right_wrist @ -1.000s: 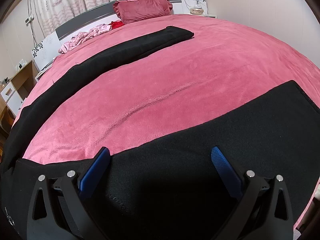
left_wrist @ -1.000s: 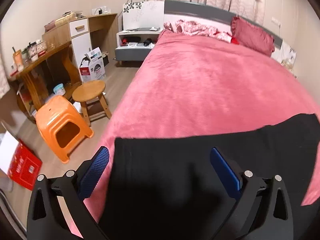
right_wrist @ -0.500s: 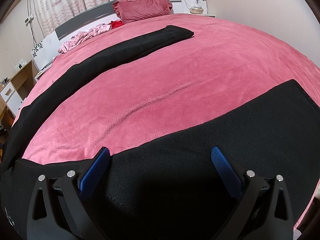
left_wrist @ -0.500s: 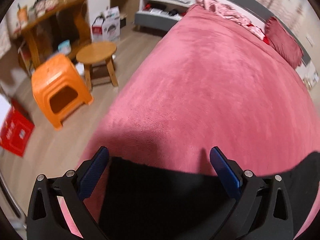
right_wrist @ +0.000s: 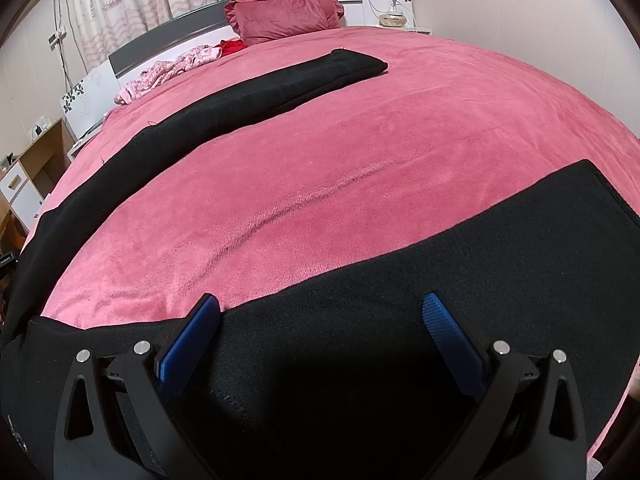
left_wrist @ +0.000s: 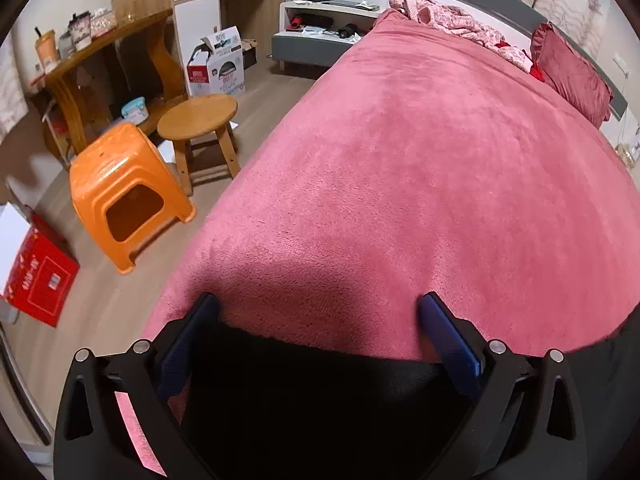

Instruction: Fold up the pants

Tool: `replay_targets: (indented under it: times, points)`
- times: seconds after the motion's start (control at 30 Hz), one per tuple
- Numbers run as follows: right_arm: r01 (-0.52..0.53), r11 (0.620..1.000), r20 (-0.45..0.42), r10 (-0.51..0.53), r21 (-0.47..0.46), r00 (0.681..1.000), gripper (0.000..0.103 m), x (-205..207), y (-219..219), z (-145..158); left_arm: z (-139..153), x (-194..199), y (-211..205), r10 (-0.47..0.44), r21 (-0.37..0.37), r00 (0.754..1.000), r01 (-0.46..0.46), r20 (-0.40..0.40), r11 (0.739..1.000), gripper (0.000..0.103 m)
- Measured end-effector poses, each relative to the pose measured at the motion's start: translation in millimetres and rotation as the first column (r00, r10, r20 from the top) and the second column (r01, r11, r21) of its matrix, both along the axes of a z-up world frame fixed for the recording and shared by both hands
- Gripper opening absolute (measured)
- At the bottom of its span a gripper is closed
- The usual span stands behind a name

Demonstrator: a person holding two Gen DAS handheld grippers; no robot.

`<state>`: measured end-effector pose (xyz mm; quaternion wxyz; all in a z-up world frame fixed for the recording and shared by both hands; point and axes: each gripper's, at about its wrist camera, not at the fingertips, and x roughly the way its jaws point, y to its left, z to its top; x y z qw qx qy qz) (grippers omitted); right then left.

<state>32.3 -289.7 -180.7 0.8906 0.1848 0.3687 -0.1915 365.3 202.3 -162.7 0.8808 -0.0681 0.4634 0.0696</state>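
On a pink bed (right_wrist: 360, 160), black pants (right_wrist: 360, 360) spread flat, orange stool (left_wrist: 124, 196) beside, left gripper (left_wrist: 316, 312) and right gripper (right_wrist: 320, 312) wide apart, empty.

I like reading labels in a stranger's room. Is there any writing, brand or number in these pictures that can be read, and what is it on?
No text can be read for certain.
Cardboard box by the desk: print, too blurred to read.
Red box on the floor: white characters, too blurred to read.
Paper cups on the desk: markings too small to read.
Black pants, pink bedspread: no writing visible.
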Motion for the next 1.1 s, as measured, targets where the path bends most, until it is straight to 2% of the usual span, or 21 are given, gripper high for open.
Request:
replay_targets:
  times: [0.1, 0.17, 0.2, 0.27, 0.3, 0.37, 0.43, 0.7, 0.93, 1.1]
  points:
    - [0.0, 1.0, 0.0, 0.0, 0.0, 1.0, 0.101, 0, 0, 0, 2, -4, -8, -0.025, 0.037, 0.999, 0.024, 0.024, 0.999, 0.082]
    - [0.0, 1.0, 0.0, 0.0, 0.0, 1.0, 0.101, 0, 0, 0, 5, -7, -15, -0.05, 0.064, 0.998, 0.048, 0.041, 0.997, 0.064]
    - [0.0, 1.0, 0.0, 0.0, 0.0, 1.0, 0.101, 0, 0, 0, 6, -8, -19, -0.061, 0.076, 0.997, 0.057, 0.047, 0.995, 0.059]
    - [0.0, 1.0, 0.0, 0.0, 0.0, 1.0, 0.101, 0, 0, 0, 8, -10, -25, -0.083, 0.1, 0.995, 0.077, 0.057, 0.992, 0.041]
    - [0.0, 1.0, 0.0, 0.0, 0.0, 1.0, 0.101, 0, 0, 0, 9, -11, -27, -0.092, 0.111, 0.994, 0.085, 0.06, 0.99, 0.037]
    - [0.0, 1.0, 0.0, 0.0, 0.001, 1.0, 0.101, 0, 0, 0, 10, -14, -29, -0.101, 0.116, 0.993, 0.093, 0.066, 0.989, 0.022]
    - [0.0, 1.0, 0.001, 0.0, 0.001, 1.0, 0.101, 0, 0, 0, 14, -18, -30, -0.107, 0.109, 0.991, 0.098, 0.077, 0.989, 0.014]
    - [0.001, 1.0, 0.0, -0.001, 0.0, 1.0, 0.101, 0, 0, 1, 45, -50, -32, -0.159, 0.044, 0.97, 0.153, 0.184, 0.987, 0.012]
    - [0.001, 1.0, 0.0, -0.001, 0.0, 1.0, 0.101, 0, 0, 1, 79, -108, -22, -0.166, -0.117, 0.943, 0.207, 0.29, 0.971, 0.011]
    - [0.002, 1.0, 0.0, -0.002, 0.001, 1.0, 0.101, 0, 2, 1, 82, -153, -14, -0.132, -0.236, 0.941, 0.212, 0.312, 0.948, 0.011]
